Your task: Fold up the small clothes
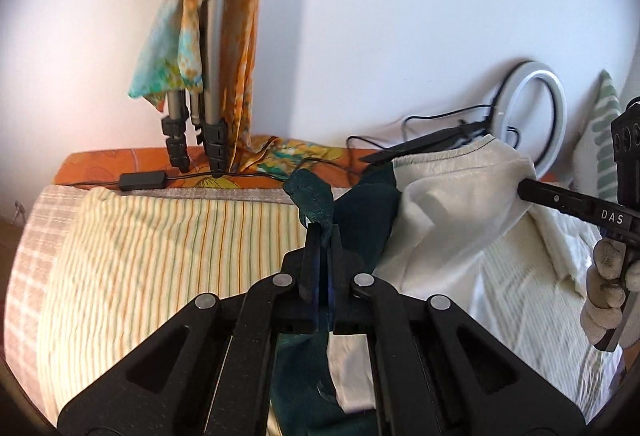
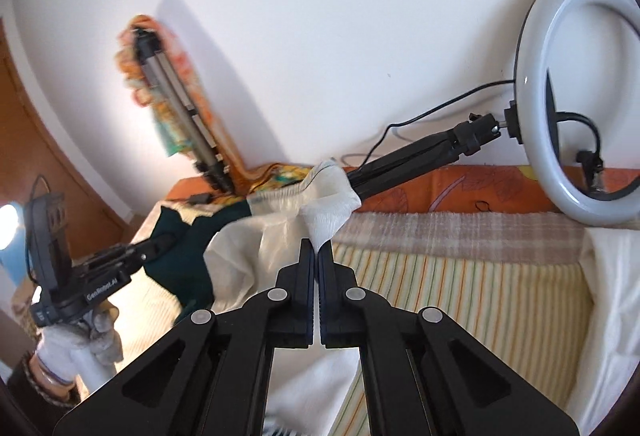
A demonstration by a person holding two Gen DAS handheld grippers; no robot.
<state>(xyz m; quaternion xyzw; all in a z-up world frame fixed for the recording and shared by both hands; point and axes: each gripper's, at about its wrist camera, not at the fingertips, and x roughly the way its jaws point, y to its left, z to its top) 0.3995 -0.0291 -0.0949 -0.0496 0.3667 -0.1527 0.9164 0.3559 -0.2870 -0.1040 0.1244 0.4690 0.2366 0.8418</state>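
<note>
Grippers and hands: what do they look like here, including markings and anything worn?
Both grippers are matte black, with scissor-like linkage arms on round silver pivot pins and narrow flat fingers. The right gripper carries white "DAS" lettering; the left gripper reads "GenRobot.AI". Each hand wears a light grey knit glove; the left wrist shows a beaded bracelet.

A bed (image 1: 168,236) carries everything. A cream spread with thin orange and green stripes (image 2: 460,276) covers its middle, and a checked blanket (image 2: 460,230) runs along the far edge. Behind that, an orange flowered sheet (image 1: 104,162) shows by the wall. On it rest tripod feet (image 1: 180,152), a small black power box (image 1: 143,181) with its cable, and a ring light (image 2: 576,108).
</note>
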